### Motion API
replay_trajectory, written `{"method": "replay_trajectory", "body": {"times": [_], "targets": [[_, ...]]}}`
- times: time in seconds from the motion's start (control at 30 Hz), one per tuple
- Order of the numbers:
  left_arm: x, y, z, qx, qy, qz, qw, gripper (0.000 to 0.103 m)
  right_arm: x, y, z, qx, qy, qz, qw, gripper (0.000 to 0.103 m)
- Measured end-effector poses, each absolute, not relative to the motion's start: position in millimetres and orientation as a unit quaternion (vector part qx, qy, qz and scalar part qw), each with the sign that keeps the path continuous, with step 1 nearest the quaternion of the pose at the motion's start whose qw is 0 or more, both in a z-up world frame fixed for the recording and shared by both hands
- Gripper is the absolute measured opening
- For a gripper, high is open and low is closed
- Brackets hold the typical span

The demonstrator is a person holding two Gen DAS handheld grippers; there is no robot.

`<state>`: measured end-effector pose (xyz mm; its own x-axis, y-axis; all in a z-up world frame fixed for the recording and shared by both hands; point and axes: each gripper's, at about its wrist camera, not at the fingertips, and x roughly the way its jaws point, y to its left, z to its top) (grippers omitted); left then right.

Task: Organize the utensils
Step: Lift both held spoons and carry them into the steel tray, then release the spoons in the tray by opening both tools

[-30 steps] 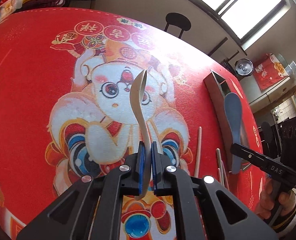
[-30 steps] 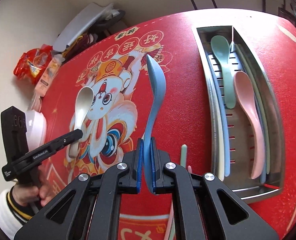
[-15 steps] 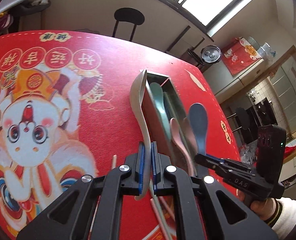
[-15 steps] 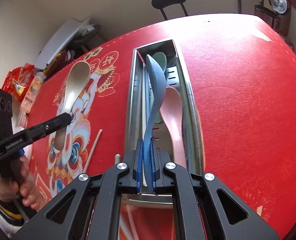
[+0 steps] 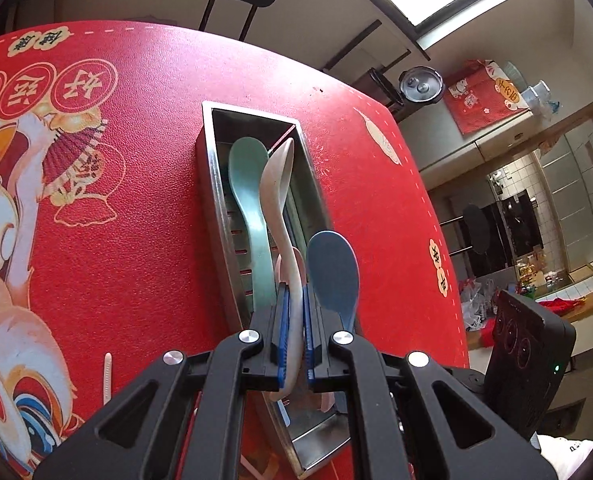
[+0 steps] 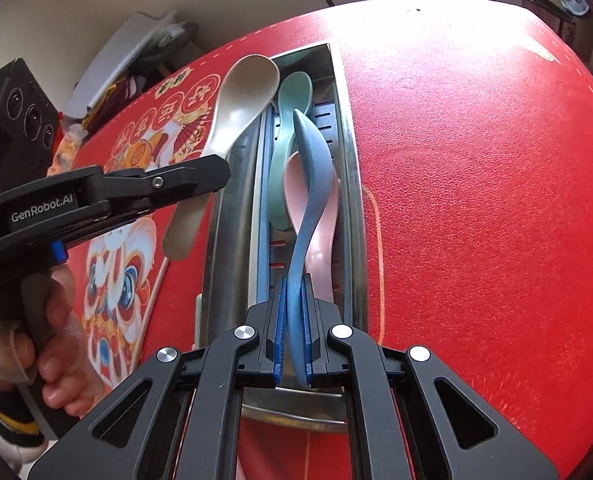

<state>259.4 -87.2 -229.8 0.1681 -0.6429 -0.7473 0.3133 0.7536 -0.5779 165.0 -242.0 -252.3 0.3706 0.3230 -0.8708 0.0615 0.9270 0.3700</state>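
Grippers are clamping beige spoon and blue spoon over tray, risking collision on release.

Both wrist views close above – sharing metal tray

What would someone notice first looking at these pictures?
Two spoons held up over the long steel tray: the left gripper clamps a beige spoon, the right gripper a blue spoon. Beneath them a green spoon and a pink spoon lie in the tray on the red printed tablecloth.
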Motion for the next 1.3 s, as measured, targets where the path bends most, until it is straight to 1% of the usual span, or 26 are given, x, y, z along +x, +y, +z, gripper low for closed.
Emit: {"method": "replay_trajectory", "body": {"times": [0.33, 0.73, 0.87, 1.0, 1.1, 1.17, 1.23, 1.3], "targets": [[275.2, -99.3, -242.9, -0.159, 0.572, -0.286, 0.753, 0.007, 173.4, -243.0, -253.8, 0.175, 0.563, 0.079, 0.803, 0.007], [290.3, -115.1, -243.9, -0.144, 0.580, -0.273, 0.754, 0.007, 180.4, -243.4, -256.3, 0.175, 0.577, 0.079, 0.794, 0.007], [289.8, -115.3, -240.3, -0.134, 0.579, -0.276, 0.755, 0.007, 179.8, -243.3, -256.8, 0.172, 0.580, 0.074, 0.793, 0.009], [289.0, -110.8, -223.9, -0.119, 0.565, -0.284, 0.766, 0.008, 178.1, -244.2, -250.5, 0.162, 0.577, 0.066, 0.798, 0.009], [285.2, -104.3, -207.8, -0.110, 0.548, -0.286, 0.778, 0.012, 173.8, -243.9, -242.0, 0.148, 0.569, 0.060, 0.807, 0.010], [281.8, -98.3, -196.6, -0.101, 0.536, -0.285, 0.788, 0.020, 170.7, -245.6, -237.4, 0.145, 0.565, 0.054, 0.811, 0.009], [276.9, -89.6, -186.5, -0.089, 0.522, -0.279, 0.801, 0.037, 166.6, -247.8, -232.0, 0.151, 0.559, 0.051, 0.814, 0.010], [272.2, -80.5, -178.1, -0.080, 0.511, -0.275, 0.810, 0.042, 161.0, -248.9, -227.2, 0.156, 0.554, 0.048, 0.817, 0.010]]}}
